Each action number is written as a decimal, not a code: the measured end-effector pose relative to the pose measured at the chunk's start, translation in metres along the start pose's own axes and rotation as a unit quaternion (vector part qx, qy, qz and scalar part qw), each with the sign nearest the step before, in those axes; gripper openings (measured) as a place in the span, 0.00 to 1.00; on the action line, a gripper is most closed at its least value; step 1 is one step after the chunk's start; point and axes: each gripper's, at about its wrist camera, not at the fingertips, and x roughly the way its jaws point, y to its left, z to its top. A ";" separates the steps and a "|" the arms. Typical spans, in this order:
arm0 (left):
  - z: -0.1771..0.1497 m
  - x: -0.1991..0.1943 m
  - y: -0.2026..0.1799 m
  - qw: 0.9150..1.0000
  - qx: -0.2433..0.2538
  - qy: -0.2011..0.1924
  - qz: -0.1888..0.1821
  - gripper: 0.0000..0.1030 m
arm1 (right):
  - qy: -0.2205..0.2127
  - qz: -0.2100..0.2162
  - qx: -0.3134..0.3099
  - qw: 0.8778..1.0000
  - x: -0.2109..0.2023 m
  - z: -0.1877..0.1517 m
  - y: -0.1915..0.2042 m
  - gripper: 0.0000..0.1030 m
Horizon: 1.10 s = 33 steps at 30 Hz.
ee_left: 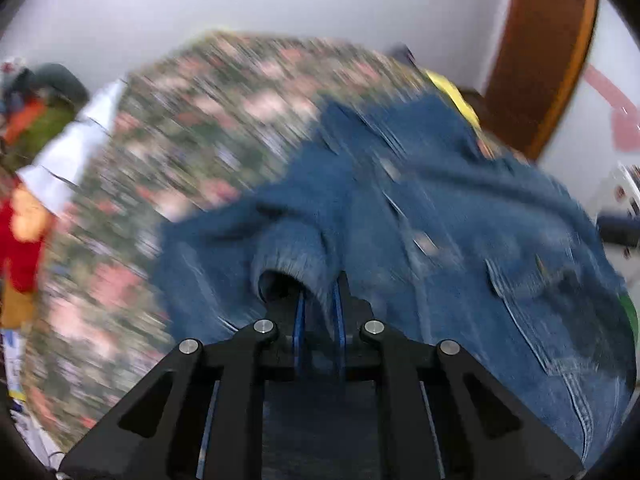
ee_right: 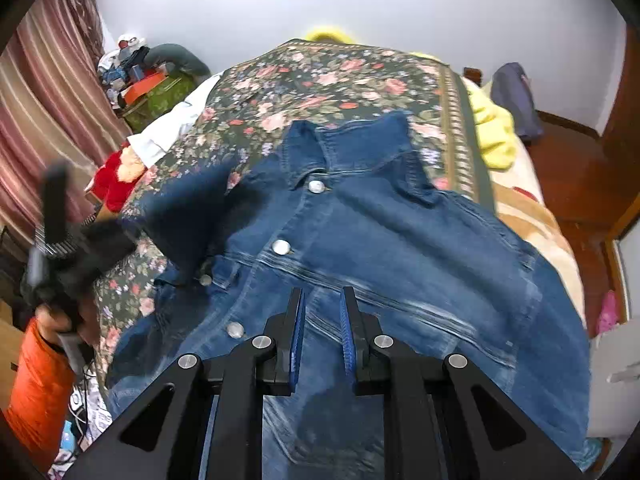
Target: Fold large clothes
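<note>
A blue denim jacket (ee_right: pixel 360 232) with metal buttons lies front up on the floral bedspread (ee_right: pixel 320 80), collar towards the far wall. My right gripper (ee_right: pixel 323 292) is over the jacket's lower front, its jaws shut on denim that bunches up between the pads. In the blurred left wrist view my left gripper (ee_left: pixel 320 286) is shut on the ribbed cuff of the jacket's sleeve (ee_left: pixel 288 252), with the rest of the jacket (ee_left: pixel 460 220) spread beyond it. The right wrist view shows that left gripper (ee_right: pixel 116 236) at the left, in a hand with an orange sleeve (ee_right: pixel 36 380), and the dark sleeve (ee_right: pixel 184 208) lifted towards it.
A yellow garment (ee_right: pixel 494 132) and a beige blanket (ee_right: pixel 528 216) lie at the bed's right edge. A white cloth (ee_right: pixel 168 128) and a red plush toy (ee_right: pixel 116 180) sit at its left edge. Striped curtains (ee_right: pixel 48 100) hang at the left, with clutter (ee_right: pixel 140 76) in the corner. Wooden floor (ee_right: pixel 568 168) lies at the right.
</note>
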 end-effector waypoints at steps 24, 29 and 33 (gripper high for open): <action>-0.021 0.021 0.142 0.963 -0.260 0.044 -0.061 0.74 | 0.003 0.003 0.062 0.998 0.009 -0.019 -0.048 0.12; -0.024 0.058 0.133 0.949 -0.282 0.071 -0.121 0.44 | 0.033 -0.012 0.035 0.999 0.036 -0.015 -0.041 0.12; -0.014 0.053 0.116 0.968 -0.232 0.047 -0.077 0.22 | 0.072 -0.047 -0.009 0.996 0.069 -0.015 -0.033 0.12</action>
